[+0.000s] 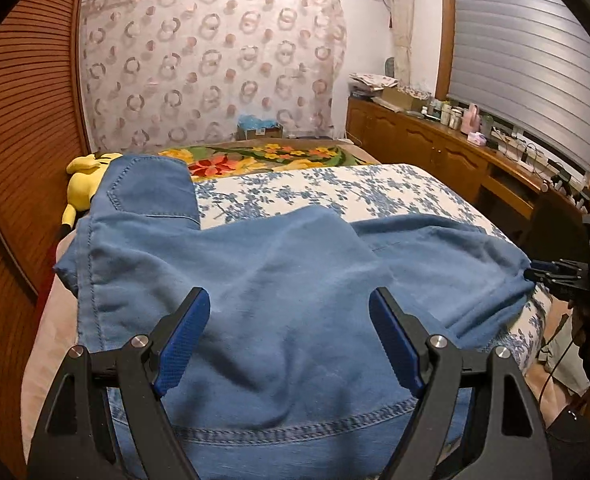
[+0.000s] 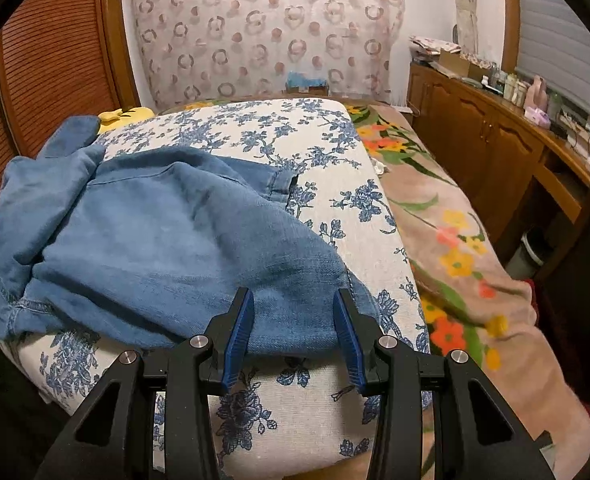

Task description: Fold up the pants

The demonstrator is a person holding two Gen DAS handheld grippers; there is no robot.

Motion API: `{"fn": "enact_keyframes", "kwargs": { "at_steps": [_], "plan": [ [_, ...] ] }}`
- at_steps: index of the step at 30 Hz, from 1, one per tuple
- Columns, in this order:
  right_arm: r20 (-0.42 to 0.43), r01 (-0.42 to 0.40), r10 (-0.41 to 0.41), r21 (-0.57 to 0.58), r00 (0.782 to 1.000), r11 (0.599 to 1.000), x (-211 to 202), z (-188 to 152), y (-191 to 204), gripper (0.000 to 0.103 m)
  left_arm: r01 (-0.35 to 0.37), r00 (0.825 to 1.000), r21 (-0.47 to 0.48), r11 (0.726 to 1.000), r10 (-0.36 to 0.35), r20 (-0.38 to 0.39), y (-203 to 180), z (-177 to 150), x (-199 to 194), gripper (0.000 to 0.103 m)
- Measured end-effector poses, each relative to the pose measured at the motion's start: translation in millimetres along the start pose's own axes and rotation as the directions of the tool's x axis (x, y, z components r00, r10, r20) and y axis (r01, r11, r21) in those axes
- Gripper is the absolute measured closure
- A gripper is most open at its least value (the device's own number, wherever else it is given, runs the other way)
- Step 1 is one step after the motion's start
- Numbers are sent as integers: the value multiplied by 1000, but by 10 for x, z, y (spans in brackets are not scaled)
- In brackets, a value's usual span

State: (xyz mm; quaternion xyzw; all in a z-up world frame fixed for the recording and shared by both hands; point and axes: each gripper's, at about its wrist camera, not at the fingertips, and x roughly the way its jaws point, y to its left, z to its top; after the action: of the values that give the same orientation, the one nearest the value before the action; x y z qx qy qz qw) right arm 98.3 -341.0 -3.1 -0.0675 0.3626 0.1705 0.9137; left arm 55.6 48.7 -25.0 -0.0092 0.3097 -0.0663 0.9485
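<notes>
While the pants lie bunched across the near edge of the floral cushion, both the left gripper and the right gripper are held spread and empty. Soft, limp, fairly heavy denim is judged best pinched at a stitched hem.

Two close, bed-facing views sharing pants.
</notes>
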Motion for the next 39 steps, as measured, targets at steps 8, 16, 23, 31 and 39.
{"fn": "enact_keyframes", "kwargs": {
  "at_steps": [8,16,23,31,39],
  "plan": [
    [18,-19,19,-2,1000,1000,16,1,-68,52,19,1000,2,1000,-19,-11,-115,-58,27,21],
    [54,6,-5,-14,999,1000,-57,36,-69,51,29,999,2,1000,-29,-41,-186,-146,91,21],
    [33,23,-22,-3,999,1000,9,6,-129,48,42,997,-3,999,-42,-62,-230,-213,148,21],
    [-6,20,-20,-2,1000,1000,149,-18,-171,48,50,995,-2,999,-50,-91,-259,-294,226,21],
    [-1,21,-21,-13,1000,1000,143,-24,-182,48,47,992,-20,999,-49,-115,-232,-383,284,21]
  ]
}}
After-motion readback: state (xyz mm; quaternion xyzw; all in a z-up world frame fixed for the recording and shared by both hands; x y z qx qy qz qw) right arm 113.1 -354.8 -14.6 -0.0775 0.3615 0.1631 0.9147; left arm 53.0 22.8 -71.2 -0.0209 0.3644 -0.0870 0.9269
